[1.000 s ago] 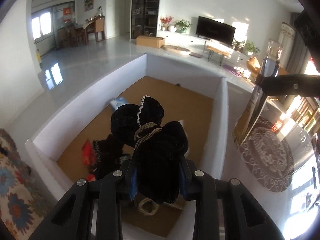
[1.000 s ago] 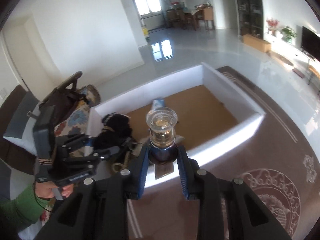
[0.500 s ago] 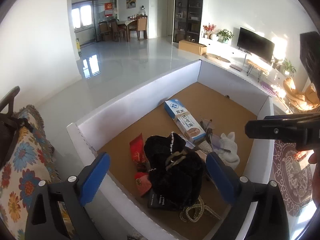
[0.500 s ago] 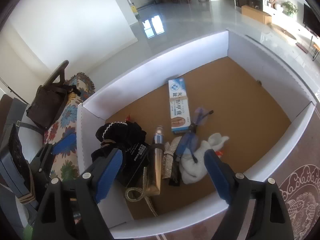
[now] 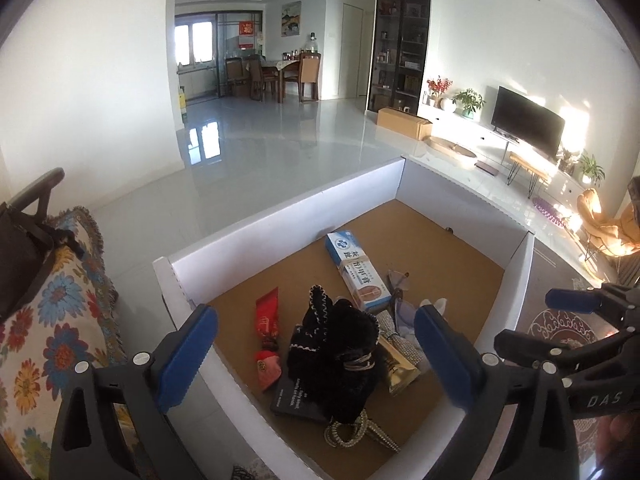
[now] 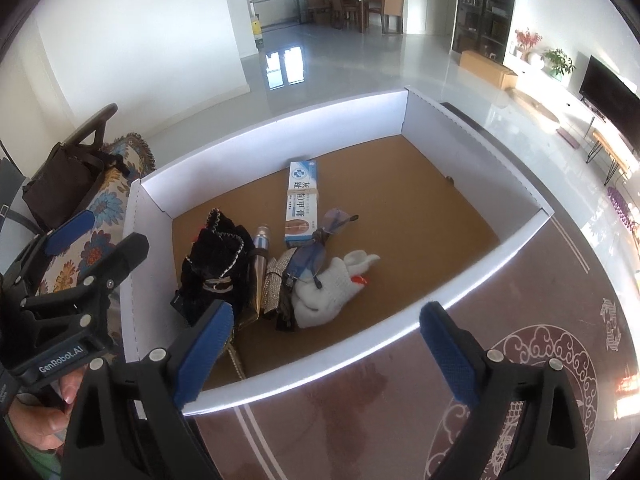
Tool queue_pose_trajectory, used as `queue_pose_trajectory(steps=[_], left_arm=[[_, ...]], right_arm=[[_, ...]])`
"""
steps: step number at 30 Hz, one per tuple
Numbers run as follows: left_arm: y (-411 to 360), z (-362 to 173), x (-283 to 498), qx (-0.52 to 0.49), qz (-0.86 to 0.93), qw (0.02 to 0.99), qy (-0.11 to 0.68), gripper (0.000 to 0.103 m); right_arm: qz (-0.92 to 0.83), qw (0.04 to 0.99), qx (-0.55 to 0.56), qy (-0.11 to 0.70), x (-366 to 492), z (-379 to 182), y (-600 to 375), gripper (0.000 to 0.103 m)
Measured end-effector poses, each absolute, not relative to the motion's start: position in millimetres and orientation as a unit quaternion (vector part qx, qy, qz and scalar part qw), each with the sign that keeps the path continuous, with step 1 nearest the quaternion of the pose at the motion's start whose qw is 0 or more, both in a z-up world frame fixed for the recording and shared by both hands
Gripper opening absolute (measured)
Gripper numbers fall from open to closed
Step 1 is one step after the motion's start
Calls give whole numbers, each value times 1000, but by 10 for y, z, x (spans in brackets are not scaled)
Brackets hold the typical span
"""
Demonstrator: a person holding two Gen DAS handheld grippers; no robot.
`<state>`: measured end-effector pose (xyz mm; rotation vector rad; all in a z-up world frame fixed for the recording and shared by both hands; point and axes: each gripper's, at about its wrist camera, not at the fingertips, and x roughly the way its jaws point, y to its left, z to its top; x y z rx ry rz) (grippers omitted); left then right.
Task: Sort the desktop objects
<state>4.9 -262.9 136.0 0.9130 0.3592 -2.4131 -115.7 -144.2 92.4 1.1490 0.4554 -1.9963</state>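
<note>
A white box (image 5: 280, 220) with a brown floor holds the sorted things. A black velvet pouch (image 5: 340, 352) lies in its near left part, with a glass perfume bottle (image 6: 260, 256) on its side beside it. My left gripper (image 5: 316, 320) hangs above the pouch with its jaws still opening, and nothing is between the blue pads. My right gripper (image 6: 326, 316) hovers over the box's near wall, its jaws also opening and holding nothing. In each wrist view the other gripper shows at the edge, the right gripper (image 5: 572, 320) and the left gripper (image 6: 80, 248).
Also in the box are a blue-and-white toothpaste carton (image 6: 302, 204), glasses (image 6: 320, 248), a white knitted item (image 6: 328, 284), a red packet (image 5: 266, 320) and a black booklet (image 5: 296, 396). A floral cloth (image 5: 52, 320) and a dark bag (image 6: 60, 188) lie left of the box. A brown patterned surface (image 6: 520, 320) lies to the right.
The left gripper let go of the black pouch and the right one of the perfume bottle; both things now lie in the box. Both jaws have spread wide.
</note>
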Motion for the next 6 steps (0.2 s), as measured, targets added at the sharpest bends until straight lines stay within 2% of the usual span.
queue_pose_trajectory(steps=[6], left_arm=[[-2633, 1346, 107, 323, -889, 283, 161, 103]], right_arm=[[-787, 386, 451, 168, -1212, 827, -1447, 95]])
